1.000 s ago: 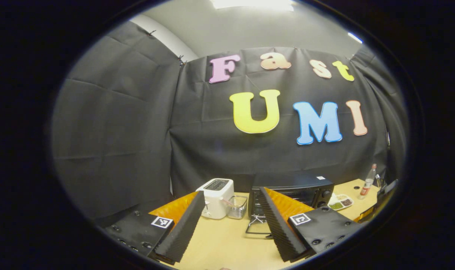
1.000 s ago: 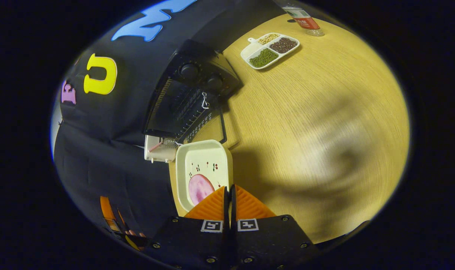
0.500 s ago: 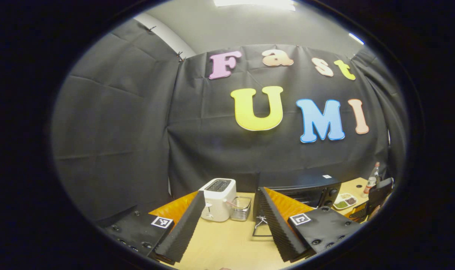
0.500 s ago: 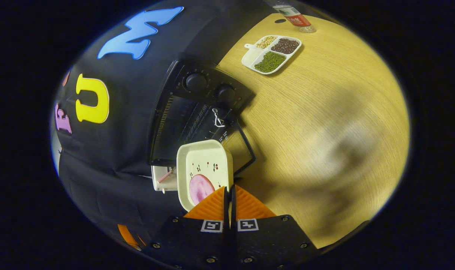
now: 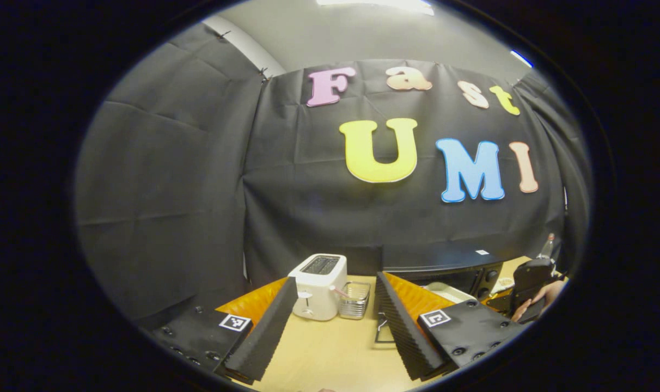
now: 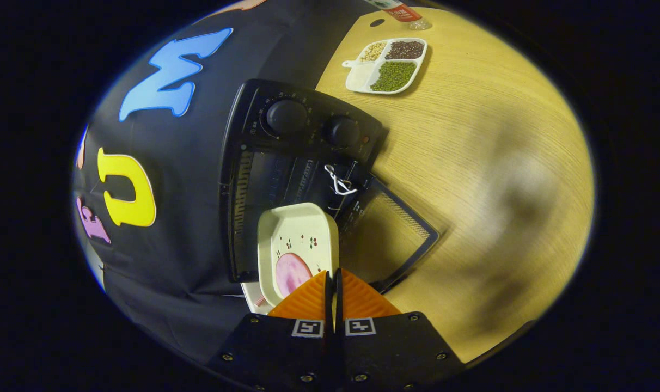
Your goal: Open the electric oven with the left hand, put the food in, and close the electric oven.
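Left gripper view: left tongs (image 5: 330,321) gape empty; right tongs (image 6: 334,288) clamp plate (image 6: 297,239) before oven (image 6: 286,163).

Oven (image 6: 286,179) mouth gapes at 11 o'clock; dropped door (image 6: 387,234) blocks the bench (image 6: 488,163) at 1 o'clock.

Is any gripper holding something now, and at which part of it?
The right gripper holds the cream dish with pink food by its near rim. The left gripper is open and holds nothing.

No legible text; bottle (image 6: 398,8) label and oven (image 6: 286,141) dial markings seemingly too small.
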{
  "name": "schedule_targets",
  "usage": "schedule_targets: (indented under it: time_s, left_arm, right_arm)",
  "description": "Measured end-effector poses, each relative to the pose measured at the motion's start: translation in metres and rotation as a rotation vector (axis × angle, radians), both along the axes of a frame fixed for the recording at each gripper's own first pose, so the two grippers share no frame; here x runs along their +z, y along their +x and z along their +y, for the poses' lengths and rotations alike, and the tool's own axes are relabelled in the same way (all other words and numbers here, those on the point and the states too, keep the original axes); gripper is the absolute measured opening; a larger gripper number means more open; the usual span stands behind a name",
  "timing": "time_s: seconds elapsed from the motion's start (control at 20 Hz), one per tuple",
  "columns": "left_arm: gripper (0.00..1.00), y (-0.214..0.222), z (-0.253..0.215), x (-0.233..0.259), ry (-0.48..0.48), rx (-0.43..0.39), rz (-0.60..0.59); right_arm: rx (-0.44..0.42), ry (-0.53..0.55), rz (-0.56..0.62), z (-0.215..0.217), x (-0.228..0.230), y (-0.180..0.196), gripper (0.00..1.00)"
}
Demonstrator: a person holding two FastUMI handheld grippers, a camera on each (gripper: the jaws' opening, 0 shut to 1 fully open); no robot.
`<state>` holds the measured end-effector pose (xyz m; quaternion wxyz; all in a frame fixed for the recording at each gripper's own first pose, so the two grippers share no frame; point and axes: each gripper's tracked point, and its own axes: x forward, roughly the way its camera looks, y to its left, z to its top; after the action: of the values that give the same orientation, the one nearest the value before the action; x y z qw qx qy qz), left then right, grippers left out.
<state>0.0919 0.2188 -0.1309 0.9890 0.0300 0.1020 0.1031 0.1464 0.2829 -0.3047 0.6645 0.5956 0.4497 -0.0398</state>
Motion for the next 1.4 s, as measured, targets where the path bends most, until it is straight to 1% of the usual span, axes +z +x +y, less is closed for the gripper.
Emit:
schedule_targets:
  time_s: [0.1, 0.15, 0.2, 0.5, 0.65, 0.7, 0.8, 0.85, 0.95, 1.15, 1.2, 1.25, 1.3, 1.4]
  left_arm:
    - [1.00, 0.001, 0.005, -0.005, 0.001, 0.004, 0.011]
    - [1.00, 0.003, 0.007, -0.006, 0.004, 0.005, 0.014]
    - [0.91, 0.003, 0.010, -0.006, 0.008, 0.007, 0.017]
    - [0.97, 0.003, 0.018, -0.009, 0.023, 0.021, 0.031]
    - [0.97, 0.001, 0.023, -0.012, 0.035, 0.033, 0.041]
    - [0.93, 0.000, 0.024, -0.012, 0.037, 0.037, 0.044]
    - [0.97, -0.002, 0.026, -0.013, 0.041, 0.046, 0.049]
    - [0.91, -0.005, 0.029, -0.011, 0.044, 0.049, 0.047]
    - [0.91, -0.006, 0.030, -0.010, 0.049, 0.053, 0.049]
    - [0.91, -0.007, 0.029, -0.009, 0.056, 0.055, 0.049]
    - [0.91, -0.007, 0.028, -0.006, 0.057, 0.053, 0.045]
    - [0.91, -0.008, 0.027, -0.006, 0.057, 0.050, 0.043]
    - [0.92, -0.008, 0.026, -0.004, 0.058, 0.047, 0.038]
    - [0.95, -0.010, 0.022, 0.001, 0.059, 0.043, 0.030]
  right_arm:
    - [-0.044, 0.009, 0.000, 0.005, -0.004, 0.013, 0.00]
    - [-0.065, 0.016, 0.002, 0.008, -0.006, 0.020, 0.01]
    - [-0.085, 0.023, 0.003, 0.010, -0.008, 0.026, 0.00]
    - [-0.189, 0.025, -0.002, 0.018, -0.018, 0.064, 0.01]
    - [-0.237, 0.026, -0.009, 0.019, -0.022, 0.081, 0.00]
    - [-0.249, 0.028, -0.013, 0.020, -0.022, 0.086, 0.00]
    - [-0.271, 0.024, -0.016, 0.020, -0.024, 0.096, 0.01]
    - [-0.279, 0.025, -0.017, 0.020, -0.025, 0.099, 0.01]
    - [-0.294, 0.036, -0.018, 0.022, -0.026, 0.105, 0.01]
    - [-0.291, 0.080, -0.039, 0.030, -0.017, 0.104, 0.11]
    - [-0.287, 0.088, -0.041, 0.033, -0.016, 0.102, 0.09]
    - [-0.285, 0.107, -0.054, 0.037, -0.012, 0.103, 0.13]
    - [-0.288, 0.126, -0.072, 0.038, -0.005, 0.104, 0.21]
    - [-0.266, 0.125, -0.088, 0.036, 0.001, 0.099, 0.66]
